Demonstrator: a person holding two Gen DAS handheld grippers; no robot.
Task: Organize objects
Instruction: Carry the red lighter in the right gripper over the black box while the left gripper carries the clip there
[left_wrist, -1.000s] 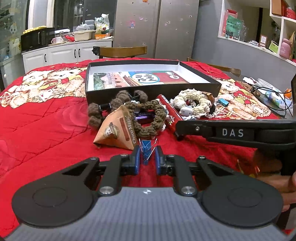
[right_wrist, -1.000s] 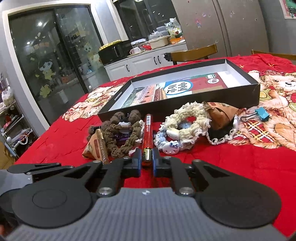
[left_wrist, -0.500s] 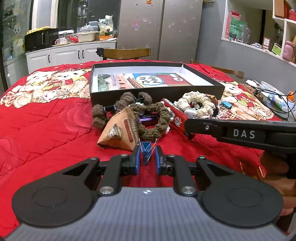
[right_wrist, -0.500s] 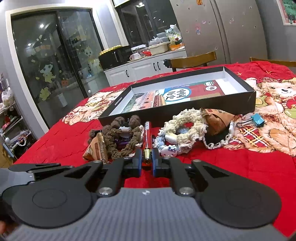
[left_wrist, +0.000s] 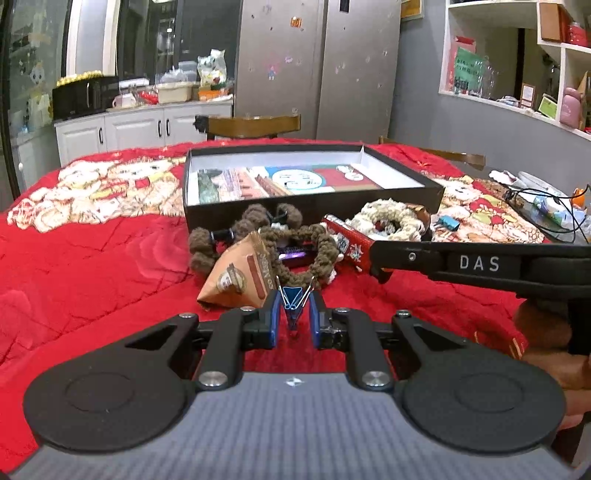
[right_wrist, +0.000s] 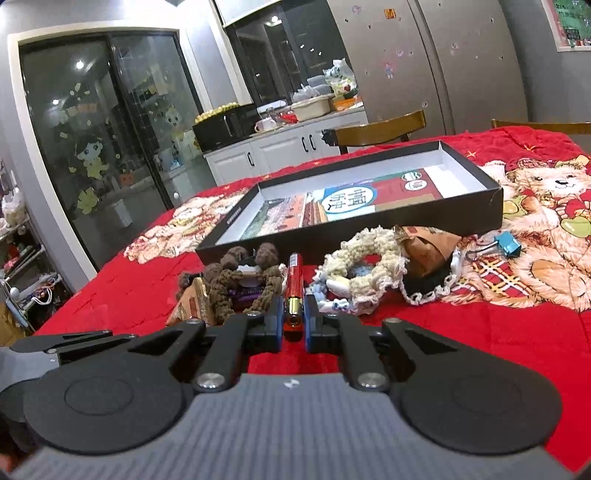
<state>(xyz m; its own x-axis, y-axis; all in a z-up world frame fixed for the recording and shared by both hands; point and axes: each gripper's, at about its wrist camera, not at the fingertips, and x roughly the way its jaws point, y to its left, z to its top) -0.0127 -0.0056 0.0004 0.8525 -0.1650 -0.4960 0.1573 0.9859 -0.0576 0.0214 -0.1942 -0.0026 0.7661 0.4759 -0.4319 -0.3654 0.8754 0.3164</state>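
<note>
Closest to the cameras, the left claw (left_wrist: 293, 320) had its 2 blue pads pinching a blue binder clip (left_wrist: 291, 301) by its wire handles, held just above the red bear-print table cover (left_wrist: 92, 266). The right claw (right_wrist: 293, 320) was clamped on the near end of a red tube with a gold cap (right_wrist: 294, 291), which pointed straight away from the camera toward the pile; in the left view that same tube (left_wrist: 349, 242) stuck out from the tip of the right tool. Just past the claws sat the clutter: a tan Choco Magic pyramid pack (left_wrist: 240, 277) leaning against a brown knitted ring (left_wrist: 295, 245), with a purple wrapper (left_wrist: 293, 254) lying inside the ring. To the right of that was a cream knitted ring (right_wrist: 369, 266), some little white and blue bits under it that I couldn't really make out, a brown paper pouch (right_wrist: 428, 242) touching it, and a black piece with white lace trim (right_wrist: 428, 286). A 2nd blue binder clip (right_wrist: 506, 245) lay on its own further right on the cover. Behind the whole pile was the black shallow box (right_wrist: 406, 218), open, with a printed sheet (right_wrist: 351, 199) flat on its bottom. Way back, a wooden chair (left_wrist: 255, 123) stood at the far side of the table, and a microwave (right_wrist: 225, 127) sat on the white cabinets.
</note>
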